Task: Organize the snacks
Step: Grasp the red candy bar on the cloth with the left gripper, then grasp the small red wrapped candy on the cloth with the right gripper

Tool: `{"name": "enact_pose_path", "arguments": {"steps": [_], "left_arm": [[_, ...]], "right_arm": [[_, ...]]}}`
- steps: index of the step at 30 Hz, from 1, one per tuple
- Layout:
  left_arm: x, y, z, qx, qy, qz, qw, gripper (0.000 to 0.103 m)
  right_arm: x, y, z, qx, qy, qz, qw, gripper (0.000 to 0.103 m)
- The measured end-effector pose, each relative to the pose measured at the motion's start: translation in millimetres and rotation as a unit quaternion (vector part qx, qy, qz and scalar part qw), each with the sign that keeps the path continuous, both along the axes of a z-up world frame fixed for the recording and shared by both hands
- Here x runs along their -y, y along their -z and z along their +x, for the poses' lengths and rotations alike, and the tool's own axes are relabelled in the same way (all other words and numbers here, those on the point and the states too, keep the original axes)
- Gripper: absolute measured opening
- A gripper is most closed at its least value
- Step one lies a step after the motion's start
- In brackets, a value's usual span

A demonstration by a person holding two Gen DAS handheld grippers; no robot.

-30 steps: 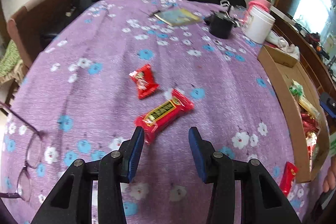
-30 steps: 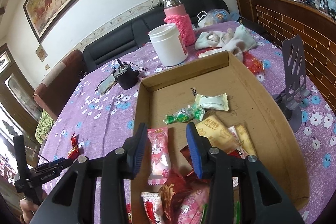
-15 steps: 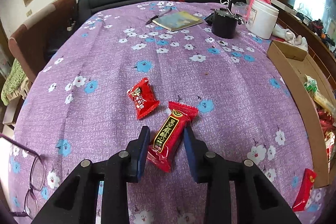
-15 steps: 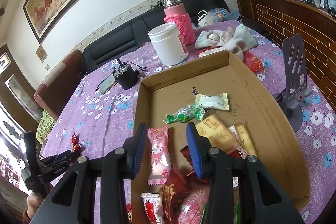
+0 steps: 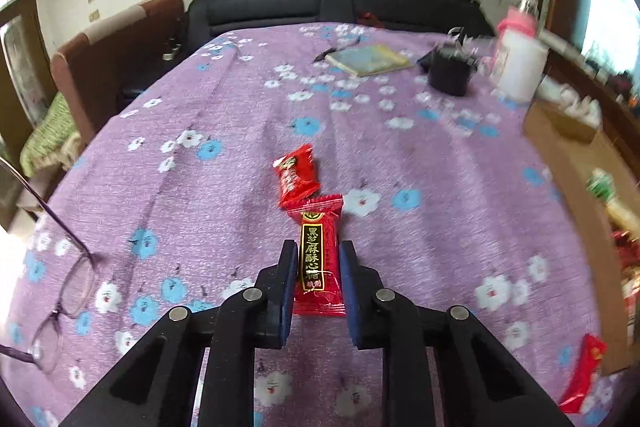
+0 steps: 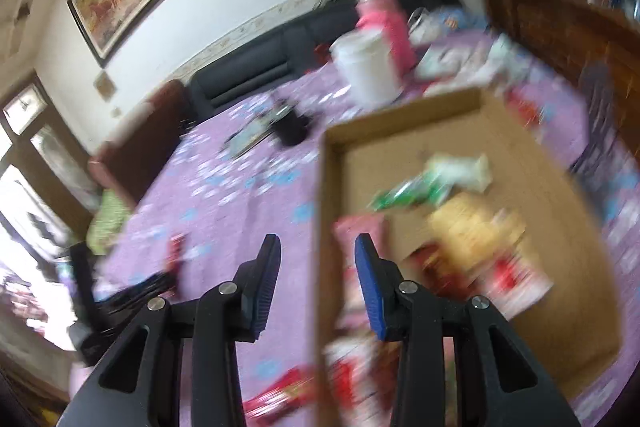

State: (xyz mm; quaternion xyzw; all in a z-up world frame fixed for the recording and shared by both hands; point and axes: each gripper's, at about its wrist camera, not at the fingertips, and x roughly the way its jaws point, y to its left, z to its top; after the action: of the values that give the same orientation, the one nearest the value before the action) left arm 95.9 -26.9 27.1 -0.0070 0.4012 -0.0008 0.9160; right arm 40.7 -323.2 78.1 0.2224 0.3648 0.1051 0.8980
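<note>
My left gripper (image 5: 318, 249) is shut on a long red snack bar (image 5: 320, 223) with gold lettering, its pads pressing both long sides just above the purple flowered cloth. A small red packet (image 5: 297, 175) lies just beyond the bar. Another red snack (image 5: 584, 375) lies at the lower right, beside the cardboard box (image 5: 568, 163). The right wrist view is blurred. In it my right gripper (image 6: 317, 243) stands open and holds nothing, over the left wall of the cardboard box (image 6: 380, 163), which holds several wrapped snacks. A red snack (image 6: 280, 395) lies outside that wall.
Folded glasses (image 5: 68, 291) lie at the table's left edge. At the far side stand a white jar (image 5: 520, 67), a pink bottle (image 5: 520, 15), a black object (image 5: 448, 75) and a booklet (image 5: 368, 59). A dark sofa runs behind the table.
The left jaws closed onto the long red bar, which now lies straight between the pads. My right gripper swung left, from above the box's snacks to its left wall.
</note>
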Motion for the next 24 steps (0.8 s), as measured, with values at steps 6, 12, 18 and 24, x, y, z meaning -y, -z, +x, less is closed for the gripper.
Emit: {"name": "enact_pose_path", "arguments": {"steps": [6,12,18,24], "left_arm": [[12,1,4,-0.005,0.027,0.022,0.9994,0.021],[7,2,7,-0.02,0.038,0.004,0.9991,0.021],[-12,-6,6,-0.022,0.034,-0.042,0.9983,0.021],[-19,-9,9,-0.03,0.039,-0.074,0.9961,0.021]], "right_arm": [[-36,15,-43,-0.068,-0.05,0.066,0.994,0.037],[-72,20,-62,-0.101,-0.037,0.008,0.994,0.037],[-85,33,-59,-0.144,0.031,-0.061,0.987,0.037],[-91,42,-55,-0.161,0.052,-0.106,0.98,0.037]]}}
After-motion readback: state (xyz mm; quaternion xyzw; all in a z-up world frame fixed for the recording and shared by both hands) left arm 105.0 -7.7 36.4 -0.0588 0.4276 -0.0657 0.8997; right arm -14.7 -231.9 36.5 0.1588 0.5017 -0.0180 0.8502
